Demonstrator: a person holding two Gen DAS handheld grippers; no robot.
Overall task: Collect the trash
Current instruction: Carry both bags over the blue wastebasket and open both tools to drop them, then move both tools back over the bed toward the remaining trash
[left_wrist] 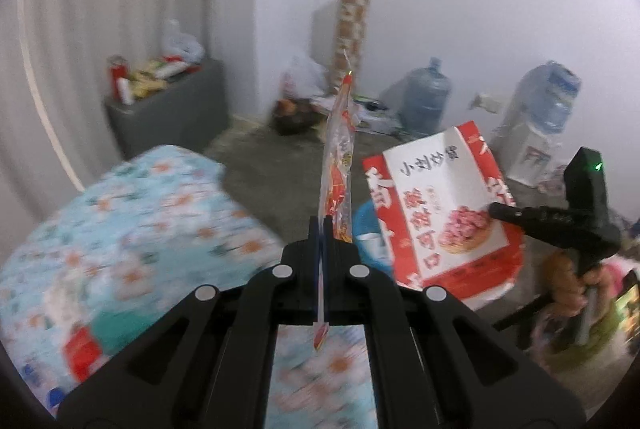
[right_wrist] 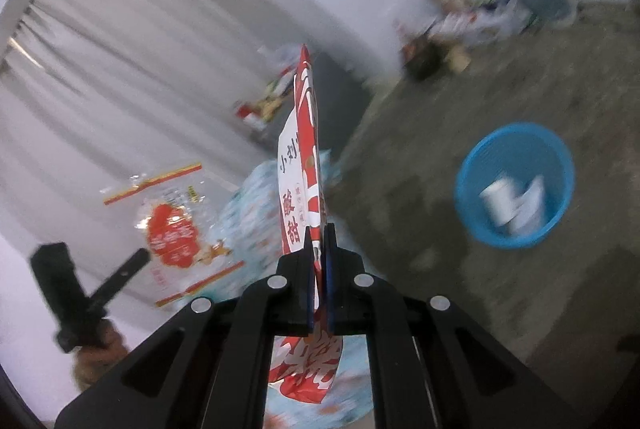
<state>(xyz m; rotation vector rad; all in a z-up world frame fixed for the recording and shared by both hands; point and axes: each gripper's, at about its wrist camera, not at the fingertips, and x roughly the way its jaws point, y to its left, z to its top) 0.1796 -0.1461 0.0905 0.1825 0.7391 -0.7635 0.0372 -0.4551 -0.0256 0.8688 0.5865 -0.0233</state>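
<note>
My left gripper (left_wrist: 322, 225) is shut on a clear plastic wrapper (left_wrist: 338, 157) with red and orange print, which stands edge-on above the jaws. In the right wrist view the same wrapper (right_wrist: 172, 229) hangs flat from that gripper (right_wrist: 142, 255) at lower left. My right gripper (right_wrist: 319, 233) is shut on a red and white paper food bag (right_wrist: 304, 157). The left wrist view shows that bag (left_wrist: 444, 205) face-on, held by the right gripper (left_wrist: 496, 209). A blue basket (right_wrist: 520, 149) stands on the floor to the right with white cups and paper inside; its rim (left_wrist: 366, 229) peeks out behind the bag.
A table with a blue floral cloth (left_wrist: 140, 229) lies below both grippers. Against the wall stand a grey cabinet (left_wrist: 172, 109) with bottles and snacks, a tall printed carton (left_wrist: 352, 33), a water jug (left_wrist: 426, 97) and a water dispenser (left_wrist: 540, 133). Bags litter the corner.
</note>
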